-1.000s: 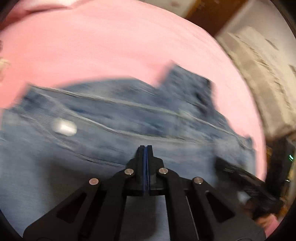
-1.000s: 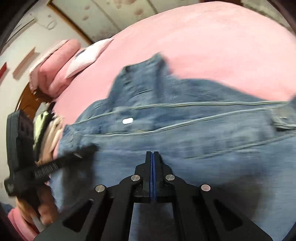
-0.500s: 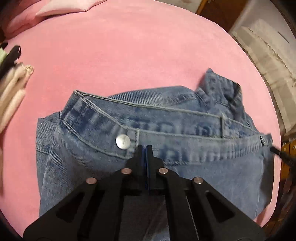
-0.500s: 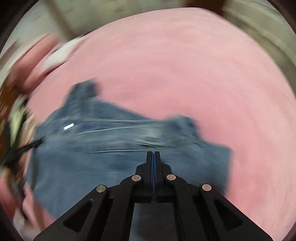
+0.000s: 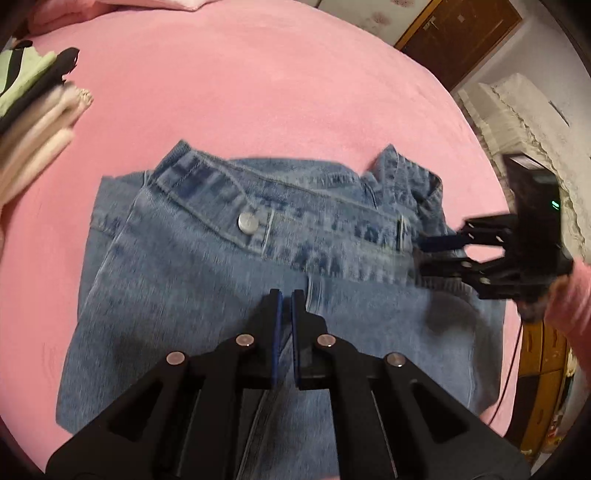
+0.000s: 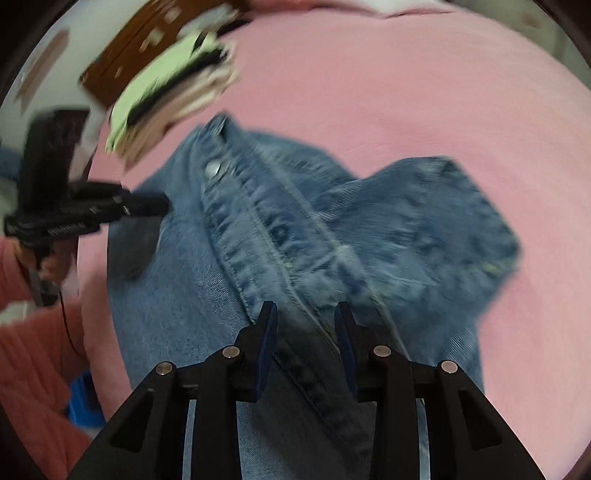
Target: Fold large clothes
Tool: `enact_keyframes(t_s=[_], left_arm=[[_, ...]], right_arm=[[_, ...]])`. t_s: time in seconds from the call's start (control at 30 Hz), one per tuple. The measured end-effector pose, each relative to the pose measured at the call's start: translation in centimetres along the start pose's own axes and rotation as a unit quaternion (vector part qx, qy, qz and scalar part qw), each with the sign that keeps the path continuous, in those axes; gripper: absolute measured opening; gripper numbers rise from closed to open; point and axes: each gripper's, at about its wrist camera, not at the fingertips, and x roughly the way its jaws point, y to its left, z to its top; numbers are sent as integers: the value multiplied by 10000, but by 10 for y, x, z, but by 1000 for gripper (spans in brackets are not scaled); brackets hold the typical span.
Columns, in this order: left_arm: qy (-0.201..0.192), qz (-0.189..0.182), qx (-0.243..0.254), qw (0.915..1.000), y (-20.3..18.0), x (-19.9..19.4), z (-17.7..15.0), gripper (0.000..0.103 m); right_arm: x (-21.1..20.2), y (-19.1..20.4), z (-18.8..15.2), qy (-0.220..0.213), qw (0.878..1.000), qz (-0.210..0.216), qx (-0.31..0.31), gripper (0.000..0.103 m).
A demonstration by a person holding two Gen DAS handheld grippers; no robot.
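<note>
Jeans (image 5: 192, 280), pink bedspread (image 5: 258, 81), wooden door (image 5: 458, 33)

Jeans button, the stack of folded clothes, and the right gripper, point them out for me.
jeans button (image 5: 248, 222), left wrist view, centre of the metal stud.
stack of folded clothes (image 5: 35, 101), left wrist view, its layered edge.
right gripper (image 6: 306, 341), right wrist view, midway between its open fingertips.

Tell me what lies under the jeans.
The jeans lie spread on a pink bedspread, which shows on all visible sides of them. What is directly beneath the denim is covered, so anything else there cannot be seen.
</note>
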Motion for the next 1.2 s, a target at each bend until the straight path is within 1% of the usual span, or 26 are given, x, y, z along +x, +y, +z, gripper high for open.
enact_keyframes(t_s=[0.1,0.13,0.17,0.23,0.27,0.3,0.37,0.4,0.5,0.57,0.6,0.67,0.7,0.73,0.8,0.83,0.87,0.9,0.93,0.97,1.0,1.03,1.07,1.13,1.2], left_arm=[[131,28,70,9999,-1,0,-11,1],[167,19,82,9998,4,-6,-14,1],[243,24,106,9996,3,-5,-18,1],[315,107,150,9993,2,-2,-23,1],[348,124,151,9992,0,-1,-25,1],[373,122,129,9991,0,0,-26,1],[379,54,77,9992,-2,0,-28,1],[384,14,64,9992,-3,0,-29,1],[453,-9,135,9989,-8,1,-33,1],[473,-8,225,9986,-11,1,-35,1],[487,-6,246,9985,-12,2,-35,1],[522,-23,235,9984,-13,4,-37,1],[544,-27,210,9983,-14,5,-37,1],[567,-34,180,9982,-14,6,-38,1],[584,-48,134,9982,-13,6,-39,1],[591,-50,128,9982,-13,6,-40,1],[596,-37,133,9981,-14,6,-40,1],[601,-30,145,9981,-14,6,-40,1],[606,-29,163,9980,-15,5,-40,1],[619,-15,187,9979,-15,4,-41,1],[629,-10,199,9978,-15,4,-41,1],[640,-8,213,9977,-16,4,-41,1],[639,-2,217,9977,-16,3,-41,1],[639,0,208,9977,-15,0,-43,1],[621,9,193,9979,-15,-3,-44,1]], right_arm=[[24,3,10,515,9977,366,-250,32],[28,6,11,636,9965,433,-337,32],[31,8,11,733,9954,403,-465,32],[36,7,15,818,9940,320,-654,32],[33,4,19,772,9937,283,-761,32],[29,-4,24,609,9952,161,-744,32],[27,-16,33,624,9962,281,-532,30],[26,-20,35,636,9961,257,-563,30],[30,-19,39,766,9915,-35,-1051,30],[32,-25,42,846,9901,-83,-1121,32],[35,-29,44,874,9903,-53,-1076,34],[41,-40,49,947,9914,116,-897,41],[50,-44,53,1006,9919,315,-708,48],[53,-50,55,1075,9917,454,-535,53],[56,-63,60,1129,9916,555,-318,54],[57,-66,59,1128,9916,554,-305,52],[58,-68,62,1101,9922,444,-374,47],[57,-69,63,1057,9929,299,-457,32],[56,-67,58,995,9934,335,-458,23],[50,-74,58,941,9939,437,-361,18],[43,-68,49,898,9944,442,-349,14],[41,-64,47,866,9944,415,-450,8],[36,-64,45,877,9936,396,-585,6],[28,-62,41,895,9920,421,-783,6],[16,-66,39,666,9935,165,-908,6]])
